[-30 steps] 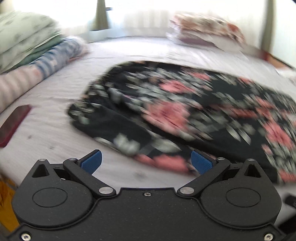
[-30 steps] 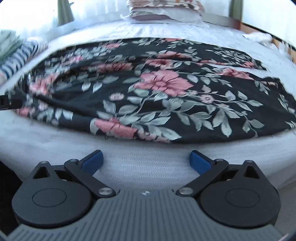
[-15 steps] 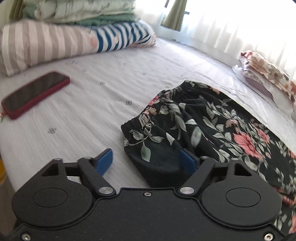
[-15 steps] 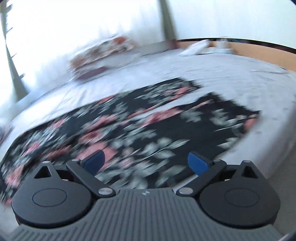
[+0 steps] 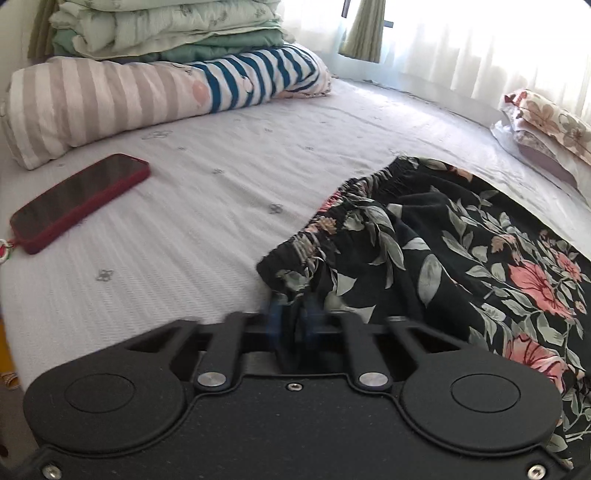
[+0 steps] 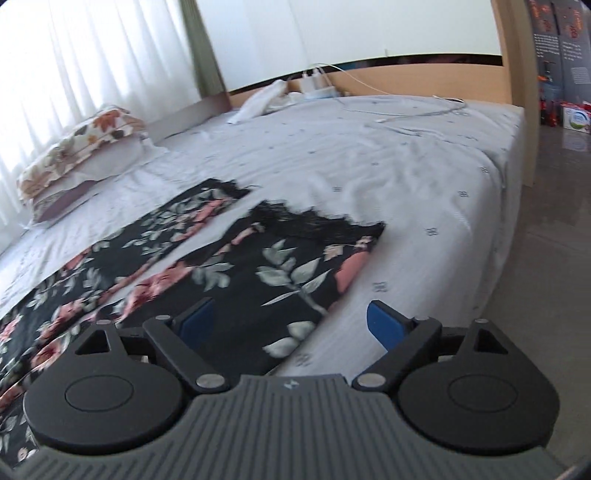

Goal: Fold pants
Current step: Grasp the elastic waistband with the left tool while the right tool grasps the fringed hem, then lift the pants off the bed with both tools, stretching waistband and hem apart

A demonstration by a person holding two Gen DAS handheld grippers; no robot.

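We are seeing a red-cased phone lying on the white bedsheet, a striped pillow bearing folded green quilts, a floral pillow, and a white charging cable.

We count one pair of floral pants, one red phone, one striped pillow, one floral pillow, one stack of green blankets, one bed, two tools.

Matt floral cloth pants, ribbed bedsheet, seemingly glossy phone.
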